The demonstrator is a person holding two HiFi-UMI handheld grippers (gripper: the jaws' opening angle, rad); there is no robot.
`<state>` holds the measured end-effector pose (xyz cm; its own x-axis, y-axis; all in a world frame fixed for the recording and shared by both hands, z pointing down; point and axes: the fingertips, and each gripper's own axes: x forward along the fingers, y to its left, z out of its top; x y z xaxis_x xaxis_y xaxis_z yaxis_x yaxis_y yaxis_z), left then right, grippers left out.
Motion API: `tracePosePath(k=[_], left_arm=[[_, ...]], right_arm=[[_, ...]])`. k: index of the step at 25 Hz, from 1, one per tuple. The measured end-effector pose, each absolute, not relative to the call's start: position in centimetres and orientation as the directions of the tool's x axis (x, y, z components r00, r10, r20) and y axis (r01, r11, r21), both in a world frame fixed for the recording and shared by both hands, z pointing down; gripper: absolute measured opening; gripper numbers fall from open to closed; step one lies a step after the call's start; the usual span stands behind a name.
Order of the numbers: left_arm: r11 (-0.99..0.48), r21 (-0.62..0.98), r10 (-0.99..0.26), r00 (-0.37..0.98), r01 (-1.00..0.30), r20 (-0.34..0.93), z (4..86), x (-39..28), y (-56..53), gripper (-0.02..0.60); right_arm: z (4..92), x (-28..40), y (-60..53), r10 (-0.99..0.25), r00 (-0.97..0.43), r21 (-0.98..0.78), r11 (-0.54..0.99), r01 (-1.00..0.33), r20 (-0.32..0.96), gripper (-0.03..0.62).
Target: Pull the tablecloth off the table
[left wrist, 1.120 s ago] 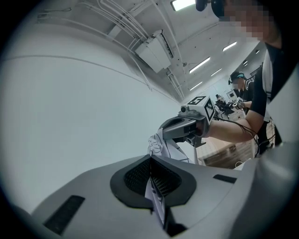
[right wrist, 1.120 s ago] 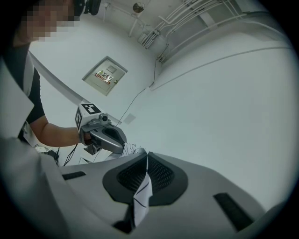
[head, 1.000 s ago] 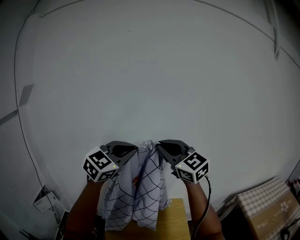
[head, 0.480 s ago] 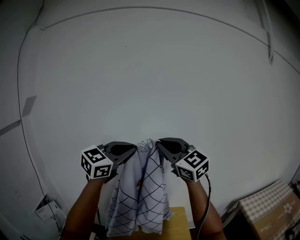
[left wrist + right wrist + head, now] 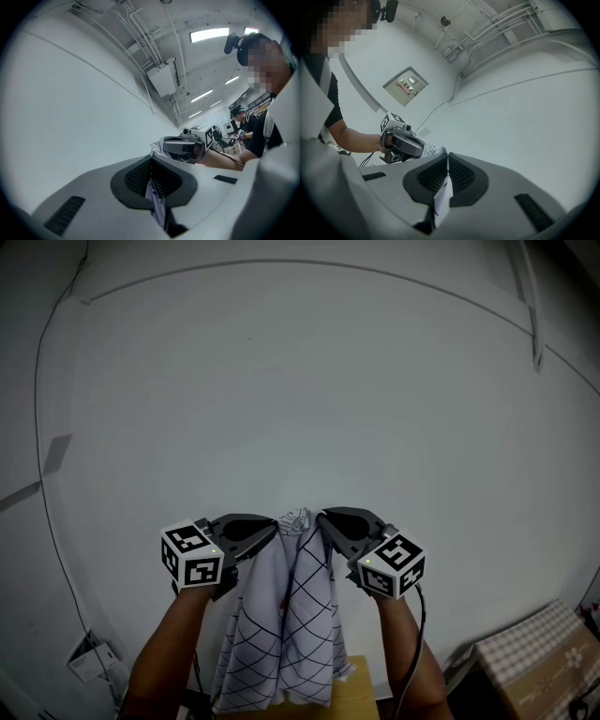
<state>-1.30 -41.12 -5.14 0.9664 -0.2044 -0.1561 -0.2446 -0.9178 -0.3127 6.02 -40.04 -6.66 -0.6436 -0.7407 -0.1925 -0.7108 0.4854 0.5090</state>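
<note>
White wall (image 5: pixel 300 381) fills your view. Your left gripper (image 5: pixel 273 529) and right gripper (image 5: pixel 322 520) both pinch the tablecloth (image 5: pixel 291 615) tight. It hangs bunched over the wooden table (image 5: pixel 357 688). It looks nearly off, so next carry it clear.

Tablecloth (image 5: pixel 286 624): white, thin dark lines in diamond grid; small red mark near its middle fold.
Left gripper (image 5: pixel 274 527) and right gripper (image 5: pixel 322 519), at top of tablecloth: grey bodies, black ribbed pads; cubes with black-and-white square markers.
Table (image 5: pixel 354 688) under tablecloth: yellowish wood.
Box (image 5: pixel 534 657), right of tablecloth: beige-white check, pale flower print.
Wall (image 5: pixel 300 381) behind tablecloth: plain pale grey.
</note>
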Motion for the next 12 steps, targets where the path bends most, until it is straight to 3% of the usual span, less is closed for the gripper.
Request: tracePosePath(k=[12], left_arm=[[-0.925, -0.305, -0.169, 0.964, -0.227, -0.206, -7.5, -1.4, -40.2, 0.011]], right_arm=[[-8.0, 5.8, -39.1, -0.733, -0.646, 0.526, 0.471, -0.708, -0.214, 0.019]])
